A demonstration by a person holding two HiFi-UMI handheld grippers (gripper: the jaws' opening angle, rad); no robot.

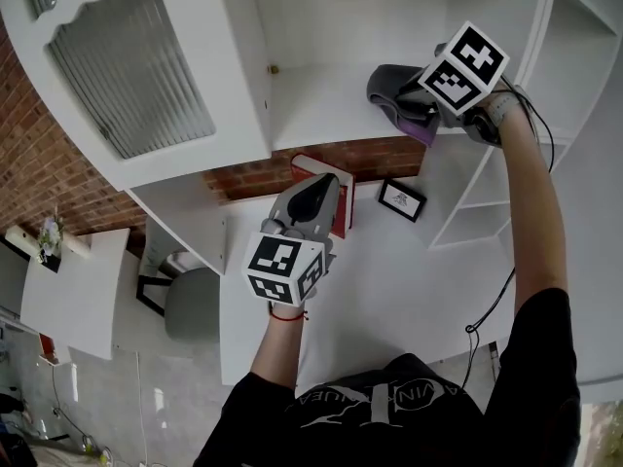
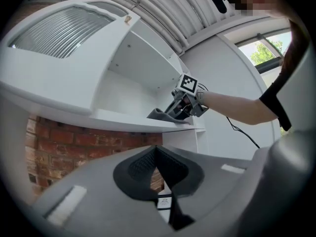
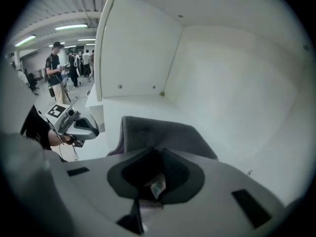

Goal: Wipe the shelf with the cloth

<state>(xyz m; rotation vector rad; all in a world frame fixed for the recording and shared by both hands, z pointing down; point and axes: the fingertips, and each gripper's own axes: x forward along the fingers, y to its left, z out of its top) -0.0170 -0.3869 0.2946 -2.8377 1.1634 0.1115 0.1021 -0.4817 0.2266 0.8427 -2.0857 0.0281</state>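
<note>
A grey cloth (image 1: 392, 93) with a purple underside lies on the white shelf (image 1: 321, 105) of an open cabinet. My right gripper (image 1: 417, 107) is shut on its near edge, pressing it to the shelf board (image 3: 232, 107). In the right gripper view the cloth (image 3: 163, 131) spreads out ahead of the jaws, with its label caught between them. The left gripper view shows the cloth (image 2: 159, 114) and right gripper (image 2: 178, 108) at the shelf's front lip (image 2: 123, 120). My left gripper (image 1: 313, 193) hangs lower, over the desk, shut and holding nothing.
The cabinet door (image 1: 127, 66) with ribbed glass stands open at the left. Below the shelf are a brick wall (image 1: 263, 175), a white desk (image 1: 389, 290), a red book (image 1: 343, 212), a small framed picture (image 1: 402, 199) and a grey chair (image 1: 190, 305). People stand far off (image 3: 54, 68).
</note>
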